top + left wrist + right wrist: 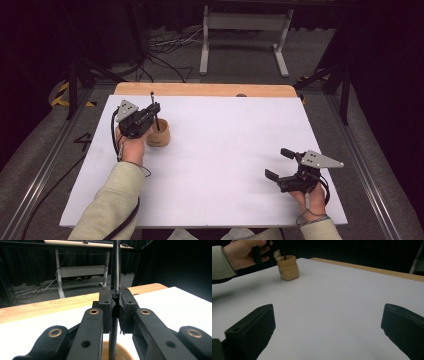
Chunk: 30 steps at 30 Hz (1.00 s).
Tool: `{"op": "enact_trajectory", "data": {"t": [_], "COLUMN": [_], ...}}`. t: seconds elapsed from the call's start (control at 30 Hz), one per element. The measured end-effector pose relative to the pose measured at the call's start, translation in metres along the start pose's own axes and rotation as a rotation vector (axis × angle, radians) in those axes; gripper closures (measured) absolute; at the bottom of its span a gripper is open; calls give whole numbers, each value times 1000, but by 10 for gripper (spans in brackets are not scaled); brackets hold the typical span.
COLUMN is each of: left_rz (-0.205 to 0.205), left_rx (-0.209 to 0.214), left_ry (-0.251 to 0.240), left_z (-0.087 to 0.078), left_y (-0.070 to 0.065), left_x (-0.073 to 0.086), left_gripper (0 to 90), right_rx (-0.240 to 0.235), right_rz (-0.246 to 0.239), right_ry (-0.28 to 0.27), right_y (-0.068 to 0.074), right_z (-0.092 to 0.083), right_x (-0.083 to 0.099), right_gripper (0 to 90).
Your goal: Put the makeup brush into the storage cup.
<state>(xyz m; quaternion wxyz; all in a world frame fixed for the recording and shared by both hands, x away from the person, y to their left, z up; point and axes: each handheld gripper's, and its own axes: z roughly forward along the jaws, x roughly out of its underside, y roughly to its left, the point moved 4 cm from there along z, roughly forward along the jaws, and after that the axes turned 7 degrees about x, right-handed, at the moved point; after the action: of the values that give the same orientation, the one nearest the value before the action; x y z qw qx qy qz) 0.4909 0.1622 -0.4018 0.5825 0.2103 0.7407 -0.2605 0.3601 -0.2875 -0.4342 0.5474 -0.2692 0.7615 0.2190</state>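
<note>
Small tan wooden cup [159, 135] stands on the white table sheet [225, 150], far-left part. A thin dark metal rod [154, 111] stands nearly upright, its lower end inside the cup. Left gripper [153, 109] is clamped on the rod above the cup's rim. Right gripper [278, 164], jaws wide apart with nothing between them, hovers well apart at the near right.

One tan cup [159, 135], one dark pen [154, 111], one white table [225, 150], two grippers
</note>
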Motion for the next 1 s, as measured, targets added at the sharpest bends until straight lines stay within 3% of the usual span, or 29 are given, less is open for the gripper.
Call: {"op": "enact_trajectory", "data": {"t": [0.4,0.43,0.5,0.57,0.73,1.0], "left_rz": [6,8,2,-22,20,47], "left_rx": [12,17,22,51,82,118], "left_ry": [20,21,8,-4,-28,-34], "left_z": [3,3,5,3,-5,-26], "left_y": [0,0,2,0,-5,-17], "left_x": [6,6,4,3,-4,-8], "left_gripper": [806,730,336,320,132,37], "right_rx": [-12,-12,-12,-12,-11,-1], "right_rz": [9,11,11,10,8,4], "right_ry": [-1,0,1,0,-6,-10], "right_y": [0,0,0,0,-1,-3], "right_z": [0,0,0,0,0,1], "right_x": [0,0,0,0,-2,-6], "right_gripper": [0,0,0,0,0,0]}}
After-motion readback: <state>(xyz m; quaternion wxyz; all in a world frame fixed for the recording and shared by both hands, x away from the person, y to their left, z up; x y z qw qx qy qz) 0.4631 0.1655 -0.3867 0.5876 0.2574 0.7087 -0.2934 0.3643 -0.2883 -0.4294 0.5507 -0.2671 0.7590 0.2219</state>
